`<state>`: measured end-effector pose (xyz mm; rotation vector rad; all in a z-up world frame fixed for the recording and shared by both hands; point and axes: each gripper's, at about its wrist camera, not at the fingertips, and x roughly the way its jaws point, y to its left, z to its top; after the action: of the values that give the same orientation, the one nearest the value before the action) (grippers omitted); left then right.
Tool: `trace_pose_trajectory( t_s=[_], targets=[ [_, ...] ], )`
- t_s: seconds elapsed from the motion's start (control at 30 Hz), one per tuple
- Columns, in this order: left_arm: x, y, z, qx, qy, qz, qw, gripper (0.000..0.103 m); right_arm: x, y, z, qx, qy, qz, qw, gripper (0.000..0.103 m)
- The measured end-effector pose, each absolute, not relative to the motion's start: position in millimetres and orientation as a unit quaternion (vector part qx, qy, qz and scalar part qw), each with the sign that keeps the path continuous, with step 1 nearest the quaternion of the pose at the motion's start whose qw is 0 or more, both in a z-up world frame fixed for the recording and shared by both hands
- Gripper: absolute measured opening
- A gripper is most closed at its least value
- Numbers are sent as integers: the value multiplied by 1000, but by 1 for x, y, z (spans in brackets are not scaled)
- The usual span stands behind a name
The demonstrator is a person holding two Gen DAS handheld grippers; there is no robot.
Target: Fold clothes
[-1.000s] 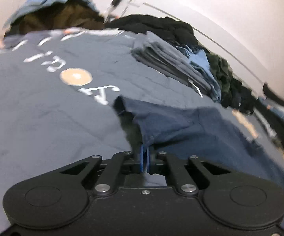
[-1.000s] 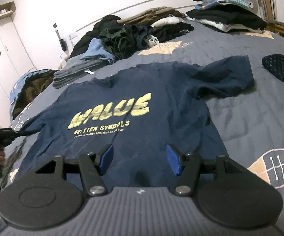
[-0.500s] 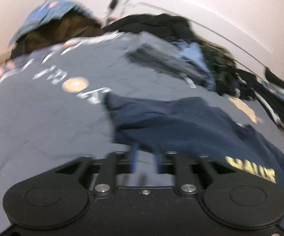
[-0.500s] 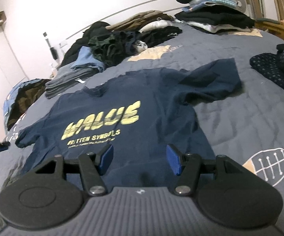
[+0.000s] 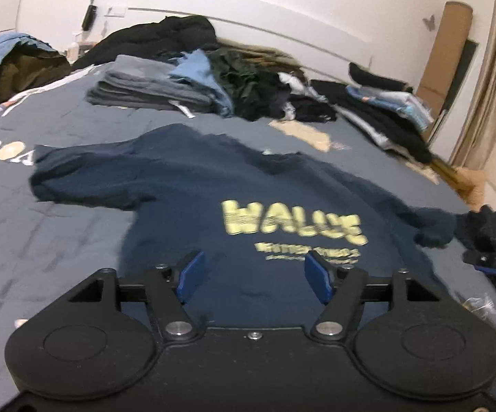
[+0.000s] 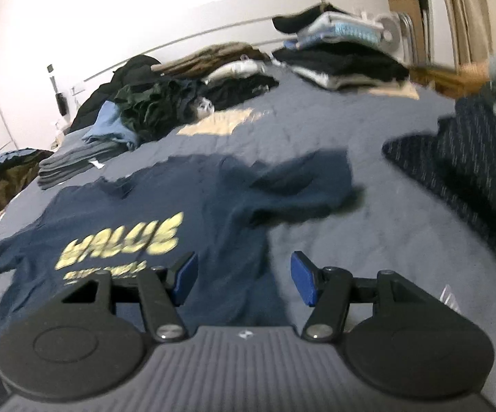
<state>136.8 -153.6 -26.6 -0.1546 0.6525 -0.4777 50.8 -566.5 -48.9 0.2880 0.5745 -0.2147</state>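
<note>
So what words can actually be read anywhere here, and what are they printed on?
"WALUE": big yellow letters on the chest of the navy T-shirt.
Two smaller yellow lines beneath it: too blurred to read.
White letters on the bedspread, at the left edge of the left wrist view: cut off and blurred, unreadable.

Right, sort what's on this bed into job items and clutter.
Job: navy cotton T-shirt with yellow lettering, spread flat; left hand-held gripper and right hand-held gripper, both open.
Clutter: folded grey garment stack; dark crumpled clothes heap; dotted navy garment.
</note>
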Motion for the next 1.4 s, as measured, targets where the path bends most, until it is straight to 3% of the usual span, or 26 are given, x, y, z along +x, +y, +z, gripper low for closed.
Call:
trace_pose_trajectory(
  t_s=[0.27, 0.57, 0.6, 0.63, 0.67, 0.7, 0.73, 0.97, 1.2, 1.3, 1.37, 1.4],
  targets=[
    [133, -174, -26, -62, 308, -268, 911, 70, 105, -637, -66, 85, 313, -123, 938, 59],
    [138, -183, -34, -52, 319, -274, 906, 73, 136, -670, -89, 162, 317, -107, 928, 54],
    [139, -182, -35, -52, 320, -272, 906, 73, 139, -670, -90, 165, 320, -106, 927, 51],
    [139, -181, -35, -53, 321, -271, 906, 73, 142, -669, -90, 161, 326, -107, 925, 35],
    [140, -181, -35, -54, 322, -269, 906, 73, 145, -668, -90, 154, 334, -111, 923, 8],
    [141, -180, -35, -55, 323, -268, 906, 73, 148, -668, -89, 144, 344, -116, 921, 0],
    [142, -179, -36, -56, 324, -266, 906, 73, 149, -667, -86, 140, 349, -116, 919, 0],
    [143, -178, -33, -58, 322, -266, 907, 74, 134, -679, -38, 142, 314, -145, 928, 0],
    [143, -180, -33, -53, 323, -273, 905, 75, 143, -659, -64, 29, 461, -124, 878, 5],
    [143, -180, -33, -53, 322, -273, 905, 76, 136, -664, -50, 42, 429, -126, 894, 21],
    [142, -181, -34, -50, 321, -274, 905, 76, 139, -673, -35, 61, 397, -133, 906, 53],
    [142, -182, -35, -47, 322, -274, 905, 76, 141, -677, -28, 69, 382, -138, 911, 55]
  ],
)
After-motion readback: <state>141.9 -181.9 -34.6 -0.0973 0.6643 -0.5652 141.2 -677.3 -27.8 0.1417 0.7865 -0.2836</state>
